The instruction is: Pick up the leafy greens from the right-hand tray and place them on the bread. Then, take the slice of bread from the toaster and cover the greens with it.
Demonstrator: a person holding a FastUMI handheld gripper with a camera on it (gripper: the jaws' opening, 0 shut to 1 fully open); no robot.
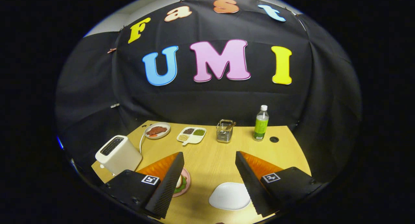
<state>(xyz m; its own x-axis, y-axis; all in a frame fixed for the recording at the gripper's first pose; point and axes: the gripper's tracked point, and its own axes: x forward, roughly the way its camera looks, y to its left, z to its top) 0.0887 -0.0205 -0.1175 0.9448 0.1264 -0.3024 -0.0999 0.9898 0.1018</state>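
The gripper hangs wide open and empty above bare table, a white tray between its fingers, greens on a pink plate beside the left finger, toaster at the table's left edge.

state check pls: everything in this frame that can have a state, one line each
gripper: open, holding nothing
toaster: upright, slot contents cannot be told
white tray: bare, between the fingers
pink plate: bread and greens on it, partly hidden by a finger
bottle: upright, capped
divided dish: compartments filled
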